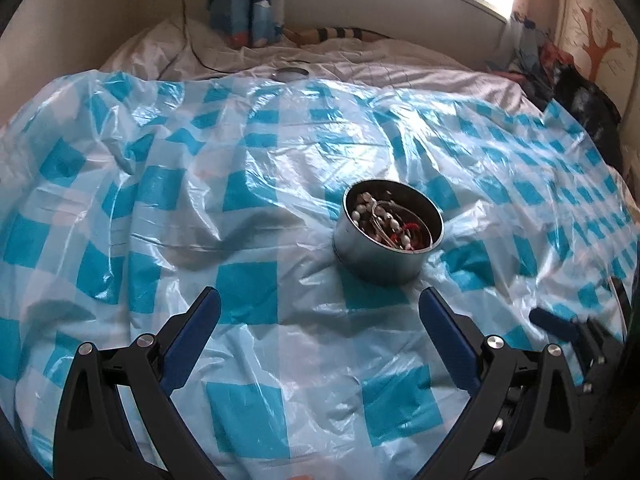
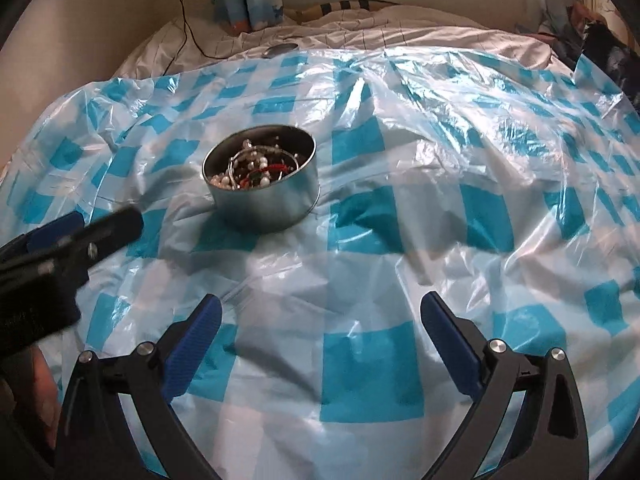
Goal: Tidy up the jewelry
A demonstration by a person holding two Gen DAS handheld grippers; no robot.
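Note:
A round metal tin (image 1: 384,254) stands on the blue-and-white checked plastic sheet (image 1: 248,184). It holds tangled jewelry (image 1: 390,222): pearl beads, metal rings and something red. My left gripper (image 1: 320,312) is open and empty, a short way in front of the tin and left of it. In the right wrist view the tin (image 2: 266,204) stands ahead to the left, with the jewelry (image 2: 256,170) inside. My right gripper (image 2: 320,316) is open and empty, nearer than the tin. The left gripper's fingers (image 2: 100,228) show blurred at the left edge.
The plastic sheet covers a bed with a white quilt (image 1: 360,60). A round lid-like metal disc (image 1: 290,73) lies at the sheet's far edge. A black cable (image 1: 188,32) runs down the wall. Curtains (image 1: 248,4) and dark clothes (image 1: 580,96) are at the back and right.

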